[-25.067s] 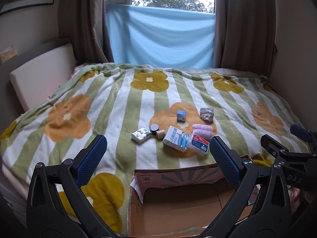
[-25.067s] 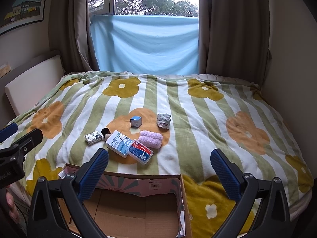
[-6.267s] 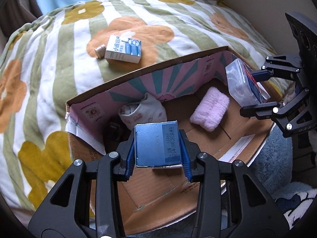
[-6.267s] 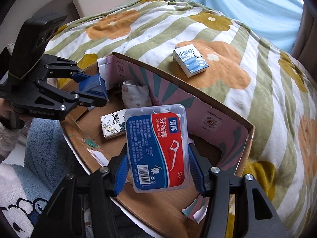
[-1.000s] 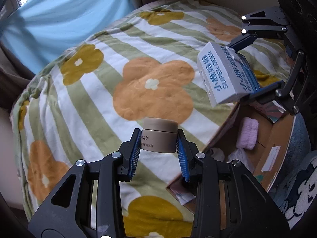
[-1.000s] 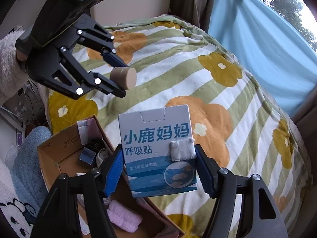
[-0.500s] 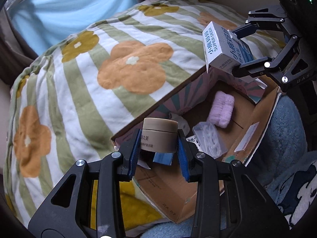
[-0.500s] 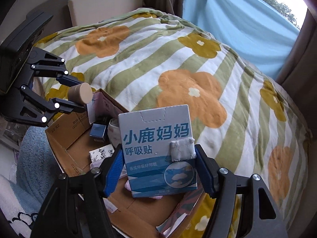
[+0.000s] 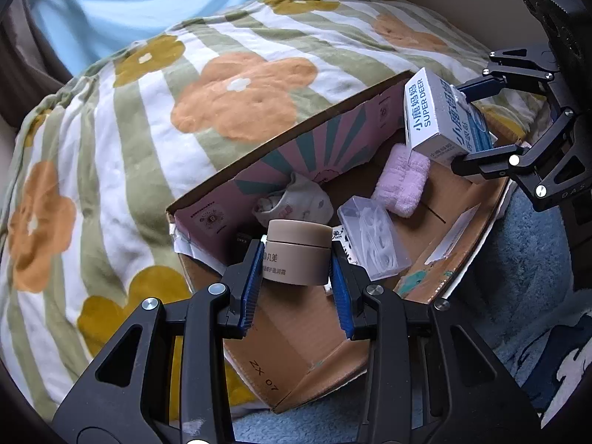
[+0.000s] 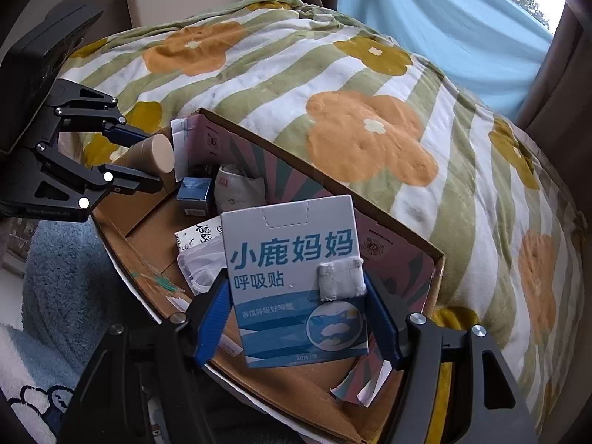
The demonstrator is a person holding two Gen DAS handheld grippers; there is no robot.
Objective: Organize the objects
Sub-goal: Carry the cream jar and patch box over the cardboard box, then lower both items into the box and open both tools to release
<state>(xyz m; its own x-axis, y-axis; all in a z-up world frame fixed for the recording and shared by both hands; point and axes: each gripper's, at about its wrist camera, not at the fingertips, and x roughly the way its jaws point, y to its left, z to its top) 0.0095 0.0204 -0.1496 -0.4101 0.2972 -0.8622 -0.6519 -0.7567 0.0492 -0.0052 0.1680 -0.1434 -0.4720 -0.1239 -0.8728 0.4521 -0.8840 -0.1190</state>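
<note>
The left gripper (image 9: 296, 277) clamps a beige jar (image 9: 298, 257) and the right gripper (image 10: 298, 318) a blue-and-white carton (image 10: 296, 277), both over the cardboard box (image 9: 296, 140) already holding several items. The bed (image 9: 111, 140) beyond looks cleared; only these two seem left.

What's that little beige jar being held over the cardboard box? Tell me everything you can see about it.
The beige jar is a small, squat round pot with a slightly wider lid of the same matte tan colour; it looks like a cosmetic cream pot. Small printed characters run down its side. It sits upright in the left wrist view, clamped on both sides by the blue pads of the left hand-held gripper. It hangs above the left end of the open cardboard box, touching nothing else. The right wrist view shows its flat end.
</note>
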